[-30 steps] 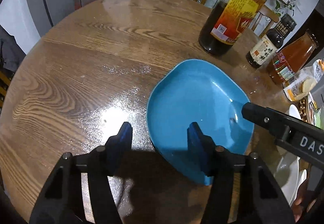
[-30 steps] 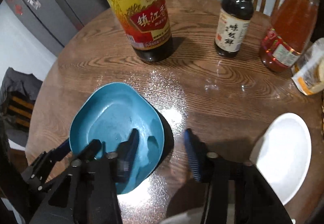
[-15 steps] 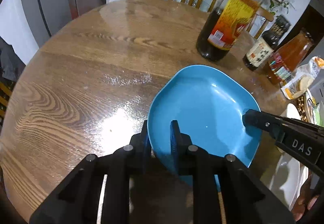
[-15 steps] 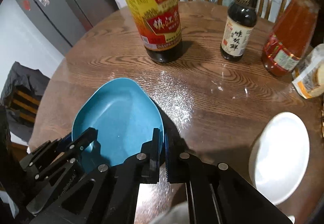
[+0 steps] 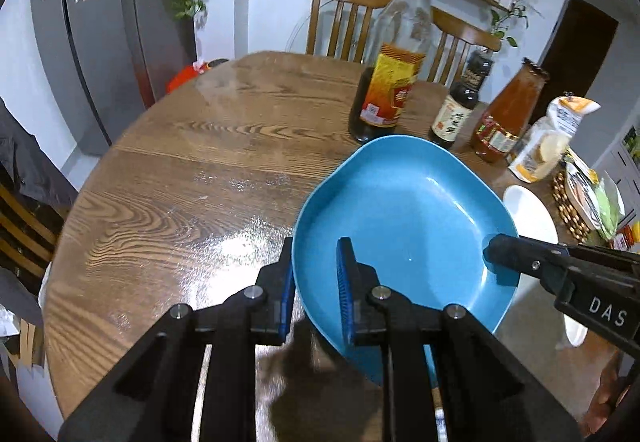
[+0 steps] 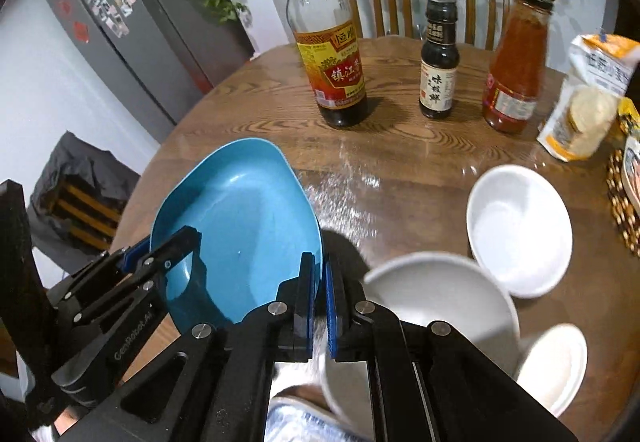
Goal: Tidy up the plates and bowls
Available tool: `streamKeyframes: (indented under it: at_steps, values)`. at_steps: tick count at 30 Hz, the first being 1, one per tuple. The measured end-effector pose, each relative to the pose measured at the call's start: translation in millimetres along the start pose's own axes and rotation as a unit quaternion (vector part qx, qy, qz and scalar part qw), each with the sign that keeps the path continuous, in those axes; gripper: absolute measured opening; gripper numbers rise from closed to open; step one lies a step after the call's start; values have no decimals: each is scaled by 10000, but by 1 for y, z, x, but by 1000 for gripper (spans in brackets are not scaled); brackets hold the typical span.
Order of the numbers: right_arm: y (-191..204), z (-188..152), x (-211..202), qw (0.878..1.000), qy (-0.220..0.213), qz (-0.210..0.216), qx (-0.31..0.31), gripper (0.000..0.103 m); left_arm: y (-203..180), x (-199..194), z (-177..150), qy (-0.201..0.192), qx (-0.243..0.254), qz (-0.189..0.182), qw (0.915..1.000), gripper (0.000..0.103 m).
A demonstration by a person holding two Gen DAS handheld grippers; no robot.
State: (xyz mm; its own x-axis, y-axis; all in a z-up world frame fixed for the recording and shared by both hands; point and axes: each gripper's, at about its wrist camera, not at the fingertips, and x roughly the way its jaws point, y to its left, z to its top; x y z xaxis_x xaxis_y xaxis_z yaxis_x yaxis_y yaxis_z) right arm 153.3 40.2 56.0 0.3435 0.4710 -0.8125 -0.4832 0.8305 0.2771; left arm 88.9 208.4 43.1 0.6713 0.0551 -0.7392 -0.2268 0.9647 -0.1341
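Fingers (image 5: pixel 314 278) (image 6: pixel 318 300) pinching blue plate (image 5: pixel 400 226), white bowls (image 6: pixel 518 230) right-view only

The plate (image 5: pixel 400 210) is bright blue all over. The left tool (image 5: pixel 316 278) is black with blue pads, and the right tool (image 6: pixel 318 296) is the same (it has white letters on its side). The worktop (image 5: pixel 192 170) is brown wood with wavy dark lines. The bowls (image 6: pixel 520 230) are plain white. The tall bottle (image 6: pixel 328 42) has a yellow cap and a red and gold label. The small bottle (image 6: pixel 438 58) is black with a white label. The sauce jar (image 6: pixel 516 62) is orange-red.
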Motion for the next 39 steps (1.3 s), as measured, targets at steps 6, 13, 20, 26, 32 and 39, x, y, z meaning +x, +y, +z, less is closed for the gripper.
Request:
streamKeyframes:
  at_steps: [6, 13, 20, 26, 32, 39]
  values:
    - [-3, -31, -20, 9998, -91, 110, 111, 7, -8, -25, -16, -155, 236, -28, 9996, 19]
    - [-13, -70, -48, 9987, -194, 238, 410, 8, -23, -47, -39, -234, 528, -187, 9982, 19]
    - [-24, -107, -63, 9968, -165, 335, 706, 9, -39, -61, -61, -229, 826, -304, 9959, 19]
    - [-30, -136, -66, 9952, -18, 377, 906, 10, -50, -69, -82, -143, 1039, -368, 9938, 19]
    - [-36, -162, -60, 9919, 250, 470, 1149, 10, -57, -65, -102, 56, 1185, -392, 9922, 19]
    - [-41, -186, -49, 9879, 582, 521, 1339, 11, -63, -53, -122, 363, 1336, -424, 9895, 19]
